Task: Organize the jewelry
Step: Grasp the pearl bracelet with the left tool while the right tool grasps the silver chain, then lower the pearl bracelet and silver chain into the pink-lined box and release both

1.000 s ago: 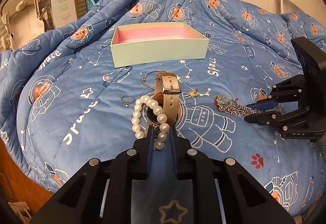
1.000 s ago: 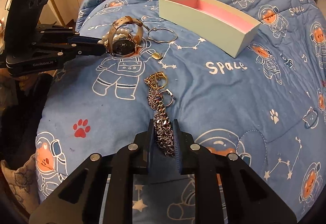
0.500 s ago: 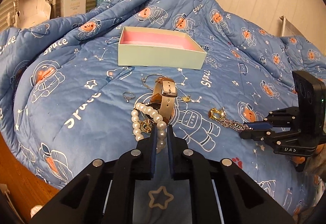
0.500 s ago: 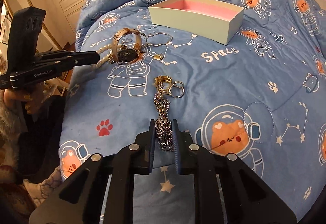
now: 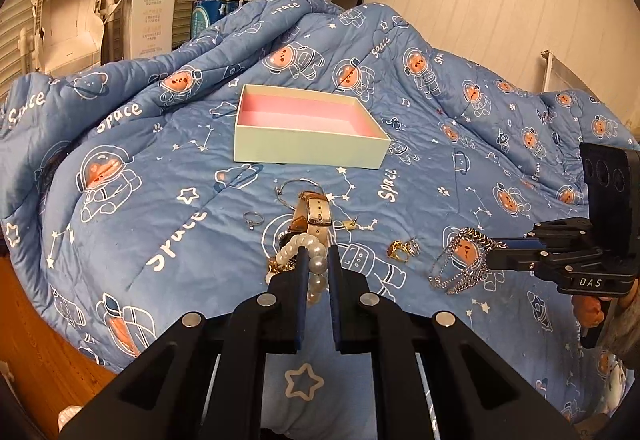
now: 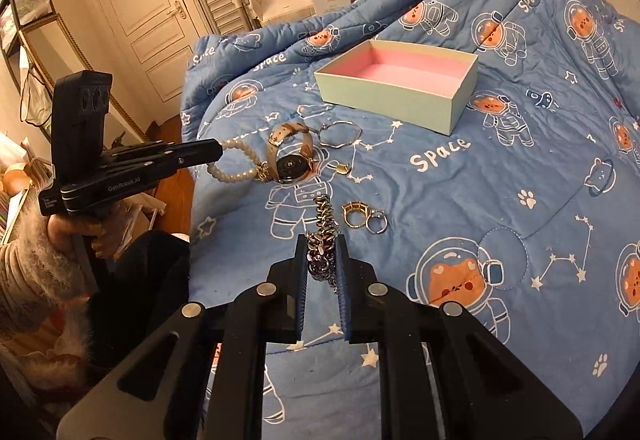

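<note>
My left gripper (image 5: 315,260) is shut on a white pearl bracelet (image 5: 306,254) and holds it lifted above the quilt; it also shows in the right wrist view (image 6: 216,152), with the pearls (image 6: 236,167) hanging from it. My right gripper (image 6: 322,248) is shut on a silver chain (image 6: 323,236), raised off the quilt; in the left wrist view the chain (image 5: 460,268) dangles from it (image 5: 494,254). An open mint box with pink lining (image 5: 308,129) (image 6: 400,87) sits beyond. A tan-strapped watch (image 6: 290,155) (image 5: 314,213) lies on the quilt.
On the blue space quilt (image 5: 160,199) lie a wire bangle (image 6: 340,133), a small gold charm (image 6: 343,168), a gold ring and a silver ring (image 6: 364,220), and a thin ring (image 5: 253,217). The bed edge drops to a wooden floor (image 5: 36,332) on the left.
Both grippers have lifted and pulled back. The pearl bracelet and the silver chain have come up off the quilt; the chain has left the two rings behind.
</note>
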The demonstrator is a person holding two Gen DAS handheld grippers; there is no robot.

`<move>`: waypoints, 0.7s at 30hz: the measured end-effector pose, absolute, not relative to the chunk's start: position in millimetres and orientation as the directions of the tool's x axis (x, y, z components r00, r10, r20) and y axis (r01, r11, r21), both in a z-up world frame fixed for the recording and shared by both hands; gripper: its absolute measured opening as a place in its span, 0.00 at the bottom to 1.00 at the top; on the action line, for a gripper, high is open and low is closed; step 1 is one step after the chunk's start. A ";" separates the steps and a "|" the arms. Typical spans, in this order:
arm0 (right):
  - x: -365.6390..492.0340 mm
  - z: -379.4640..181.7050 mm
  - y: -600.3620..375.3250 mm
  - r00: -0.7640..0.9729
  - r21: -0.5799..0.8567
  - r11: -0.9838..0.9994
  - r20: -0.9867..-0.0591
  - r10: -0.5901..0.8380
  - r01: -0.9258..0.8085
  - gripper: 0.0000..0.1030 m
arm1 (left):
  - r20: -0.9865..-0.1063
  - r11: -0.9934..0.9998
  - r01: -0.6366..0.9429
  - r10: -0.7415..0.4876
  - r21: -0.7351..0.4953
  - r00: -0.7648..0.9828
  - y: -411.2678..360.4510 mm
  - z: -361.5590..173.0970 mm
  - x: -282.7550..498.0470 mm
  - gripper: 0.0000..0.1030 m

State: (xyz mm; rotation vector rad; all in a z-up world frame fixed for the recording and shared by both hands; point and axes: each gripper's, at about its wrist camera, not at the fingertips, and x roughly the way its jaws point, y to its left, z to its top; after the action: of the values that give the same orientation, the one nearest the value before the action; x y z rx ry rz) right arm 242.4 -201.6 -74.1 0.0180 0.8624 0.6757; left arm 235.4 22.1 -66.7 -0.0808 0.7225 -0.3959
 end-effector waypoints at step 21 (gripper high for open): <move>274.3 -11.9 -201.3 0.512 0.298 0.772 -0.608 0.607 -0.561 0.13 | -0.566 0.912 0.377 -0.398 -0.161 0.722 23.1 -14.8 253.0 0.09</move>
State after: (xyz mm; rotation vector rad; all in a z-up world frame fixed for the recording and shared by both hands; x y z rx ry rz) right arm 274.3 -201.3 -11.9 0.0666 0.7573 0.7026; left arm 253.0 23.1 -14.8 -0.0355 0.6326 -0.4277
